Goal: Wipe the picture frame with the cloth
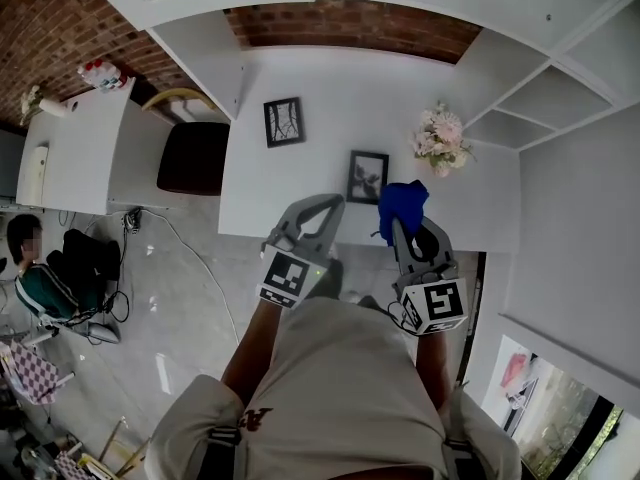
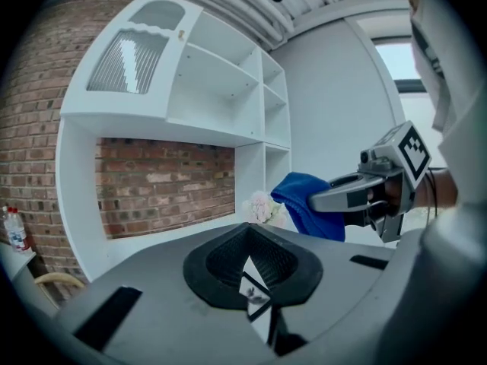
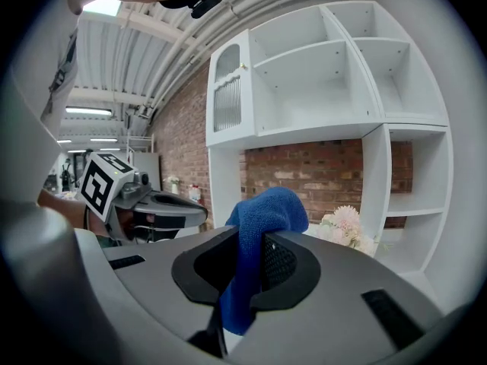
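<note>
Two black picture frames stand on the white desk [image 1: 320, 88]: one near the front edge [image 1: 368, 176], another further back on the left [image 1: 283, 121]. My right gripper [image 1: 402, 224] is shut on a blue cloth [image 1: 402, 204], which bunches up above its jaws just right of the near frame. In the right gripper view the cloth [image 3: 262, 219] hangs pinched between the jaws of that gripper [image 3: 245, 284]. My left gripper [image 1: 334, 202] hovers at the desk's front edge, left of and below the near frame. Its jaws [image 2: 257, 280] are together with nothing held.
A bunch of pale pink flowers [image 1: 441, 138] stands right of the near frame. White shelving [image 1: 540, 98] rises at the right and a brick wall [image 1: 350, 23] backs the desk. A dark chair [image 1: 195, 156] sits left of the desk.
</note>
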The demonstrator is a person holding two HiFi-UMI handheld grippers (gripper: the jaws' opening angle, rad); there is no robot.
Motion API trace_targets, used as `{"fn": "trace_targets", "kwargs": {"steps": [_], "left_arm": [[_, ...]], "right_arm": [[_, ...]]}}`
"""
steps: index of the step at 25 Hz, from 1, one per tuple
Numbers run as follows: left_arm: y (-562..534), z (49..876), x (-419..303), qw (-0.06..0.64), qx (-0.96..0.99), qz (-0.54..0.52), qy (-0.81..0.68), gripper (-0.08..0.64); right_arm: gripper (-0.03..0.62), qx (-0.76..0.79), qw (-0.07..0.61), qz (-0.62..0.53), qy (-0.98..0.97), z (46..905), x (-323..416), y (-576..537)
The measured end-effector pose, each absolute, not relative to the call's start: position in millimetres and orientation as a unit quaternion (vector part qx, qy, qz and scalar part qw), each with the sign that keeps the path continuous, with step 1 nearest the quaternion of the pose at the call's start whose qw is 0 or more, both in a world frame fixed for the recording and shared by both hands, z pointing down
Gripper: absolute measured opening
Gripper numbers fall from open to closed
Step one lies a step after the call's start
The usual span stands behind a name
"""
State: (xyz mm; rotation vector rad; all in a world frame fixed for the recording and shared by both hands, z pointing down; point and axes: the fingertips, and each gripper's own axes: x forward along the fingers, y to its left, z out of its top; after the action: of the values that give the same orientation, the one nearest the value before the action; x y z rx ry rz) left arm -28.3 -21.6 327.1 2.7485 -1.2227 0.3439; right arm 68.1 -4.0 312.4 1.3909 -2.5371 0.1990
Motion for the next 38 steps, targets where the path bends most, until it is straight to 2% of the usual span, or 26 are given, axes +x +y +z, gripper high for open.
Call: {"fn": "trace_targets", "kwargs": {"steps": [15,38], "left_arm": [[-62.6,408.6,-25.1,0.098,0.922,0.166,-0.336,0.000],[-54.0,523.4,-9.9,0.146,0.914,0.259,-0.277,-0.001]], "right_arm": [[0.035,0.506,0.175,0.119,-0.836,382.9,63.9,-43.6],[0.034,0.508,0.226,0.194,-0.809,469.4,70.1,-42.6]]}}
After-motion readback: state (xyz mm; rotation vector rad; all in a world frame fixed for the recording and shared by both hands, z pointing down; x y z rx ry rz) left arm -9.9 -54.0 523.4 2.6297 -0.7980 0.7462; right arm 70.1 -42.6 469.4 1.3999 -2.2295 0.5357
